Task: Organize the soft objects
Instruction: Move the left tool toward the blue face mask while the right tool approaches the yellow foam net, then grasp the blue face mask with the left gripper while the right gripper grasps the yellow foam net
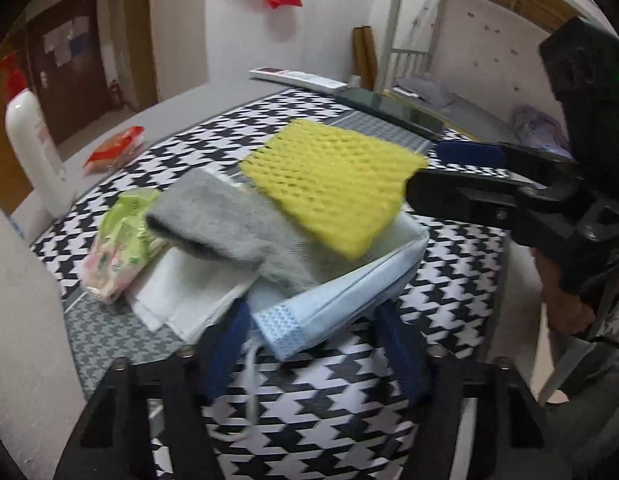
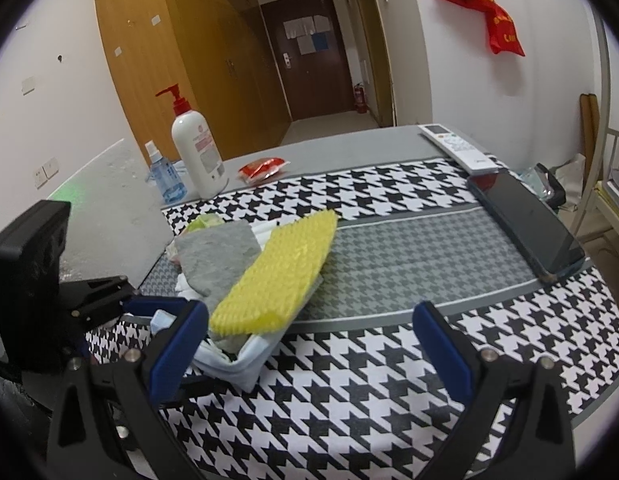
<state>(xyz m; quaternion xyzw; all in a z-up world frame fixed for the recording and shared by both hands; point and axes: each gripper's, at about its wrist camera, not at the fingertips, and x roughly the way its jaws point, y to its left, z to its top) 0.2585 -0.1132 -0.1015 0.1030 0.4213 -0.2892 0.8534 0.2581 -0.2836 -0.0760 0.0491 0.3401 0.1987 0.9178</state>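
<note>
Yellow foam netting (image 1: 333,184) lay tilted on top of a pile of soft things on the houndstooth cloth (image 2: 389,392) covering the desk (image 2: 349,148), resting across a grey sock (image 1: 229,228) and the rim of a pale blue face mask (image 1: 333,304). Under the sock sat folded white cloths (image 1: 181,292), with a green and pink packet (image 1: 121,244) beside them toward the desk's far-left corner. The left hand-held gripper (image 1: 313,344) had its blue fingers on either side of the near end of the mask, part-way closed; whether the pads pressed on the mask could not be told. The right hand-held gripper (image 2: 309,344) stood wide open with nothing between its fingers, its left finger (image 2: 177,344) just beside the near edge of the pile. Along the desk's far edge stood a white pump bottle (image 2: 197,152) and a small blue spray bottle (image 2: 165,180), with a red packet (image 2: 263,168) near them. A white remote (image 2: 457,148) and a dark phone (image 2: 525,224) lay by the right edge.
</note>
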